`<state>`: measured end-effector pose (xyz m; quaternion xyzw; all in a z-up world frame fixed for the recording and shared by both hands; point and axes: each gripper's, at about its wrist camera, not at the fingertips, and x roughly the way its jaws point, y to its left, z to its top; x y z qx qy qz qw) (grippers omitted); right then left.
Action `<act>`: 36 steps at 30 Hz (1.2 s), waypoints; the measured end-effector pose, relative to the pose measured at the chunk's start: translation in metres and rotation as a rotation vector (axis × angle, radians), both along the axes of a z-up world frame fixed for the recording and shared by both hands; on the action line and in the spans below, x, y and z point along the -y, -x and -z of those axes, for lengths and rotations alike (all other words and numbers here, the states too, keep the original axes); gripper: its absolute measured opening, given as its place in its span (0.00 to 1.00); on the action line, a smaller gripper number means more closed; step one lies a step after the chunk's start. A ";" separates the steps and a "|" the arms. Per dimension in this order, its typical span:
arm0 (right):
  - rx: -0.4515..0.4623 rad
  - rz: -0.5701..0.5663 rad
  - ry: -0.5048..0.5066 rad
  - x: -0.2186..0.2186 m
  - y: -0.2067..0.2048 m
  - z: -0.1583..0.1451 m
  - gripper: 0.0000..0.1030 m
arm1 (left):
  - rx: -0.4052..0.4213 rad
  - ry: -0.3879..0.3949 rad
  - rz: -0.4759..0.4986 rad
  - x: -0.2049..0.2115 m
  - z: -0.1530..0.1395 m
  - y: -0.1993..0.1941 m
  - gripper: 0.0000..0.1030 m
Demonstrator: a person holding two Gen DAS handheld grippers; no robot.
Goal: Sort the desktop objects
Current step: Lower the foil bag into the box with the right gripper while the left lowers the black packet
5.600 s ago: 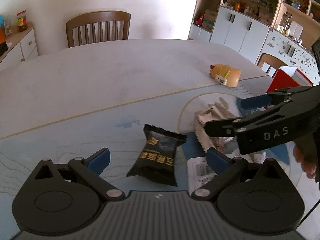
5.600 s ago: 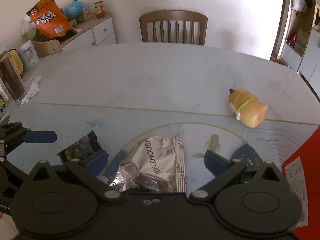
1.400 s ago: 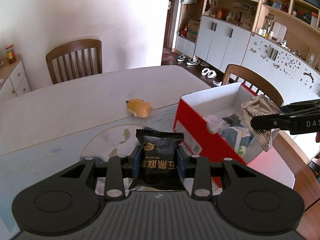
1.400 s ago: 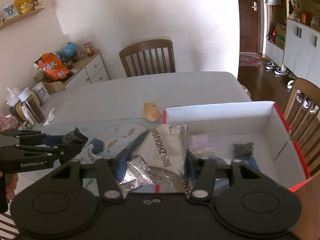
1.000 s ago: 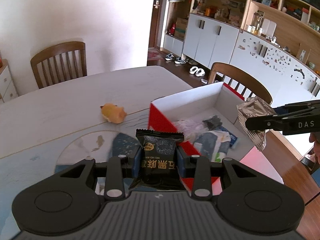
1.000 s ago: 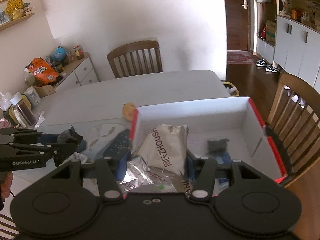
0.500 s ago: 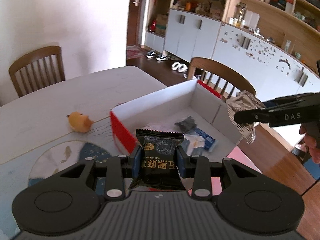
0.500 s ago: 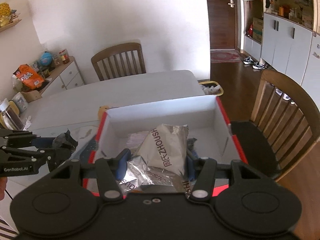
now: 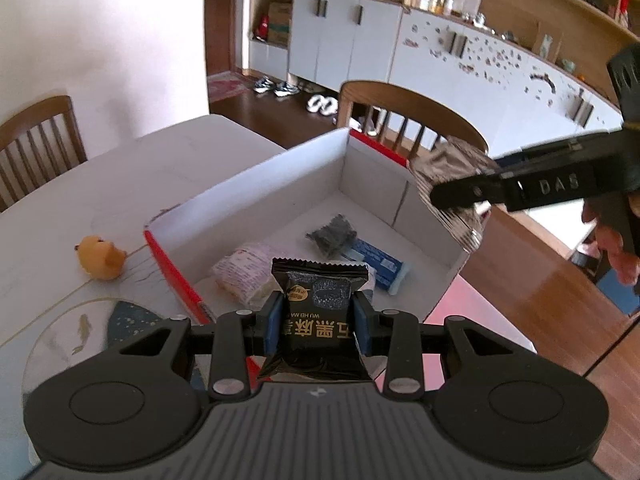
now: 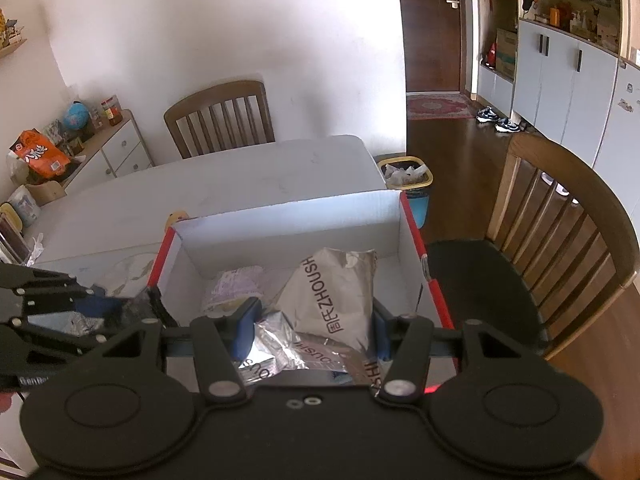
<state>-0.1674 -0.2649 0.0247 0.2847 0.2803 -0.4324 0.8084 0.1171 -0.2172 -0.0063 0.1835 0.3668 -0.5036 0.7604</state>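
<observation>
Black foil snack packet (image 9: 318,322) sits pinched upright between the left gripper (image 9: 318,326) fingers, poised over the near red edge of the white-lined cardboard box (image 9: 256,184), ready, I'd say, for the drop among the wrappers inside; the orange toy (image 9: 100,258) waits on the pale worktop (image 9: 132,168). Over on the right wrist view, the right gripper (image 10: 316,330) fingers clamp a crinkled silver packet (image 10: 332,292) above the same box (image 10: 288,220), likely next in.

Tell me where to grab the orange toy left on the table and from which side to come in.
Grip the orange toy across its rounded middle, coming from above. It lies alone on the bare table left of the red box, so nothing seems to block the fingers on either flank.
</observation>
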 end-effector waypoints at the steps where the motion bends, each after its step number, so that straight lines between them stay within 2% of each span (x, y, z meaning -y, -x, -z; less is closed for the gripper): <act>1: -0.001 -0.001 -0.002 0.002 -0.001 0.001 0.54 | 0.000 -0.011 0.007 0.004 0.002 0.000 0.34; 17: -0.026 -0.038 -0.026 0.053 -0.027 0.024 0.54 | -0.010 -0.125 0.100 0.051 0.026 -0.009 0.34; 30: -0.059 -0.049 -0.104 0.088 -0.053 0.061 0.54 | -0.090 -0.173 0.086 0.066 0.047 -0.023 0.34; 36: -0.064 -0.056 -0.128 0.095 -0.063 0.076 0.54 | -0.100 -0.195 0.087 0.070 0.053 -0.021 0.34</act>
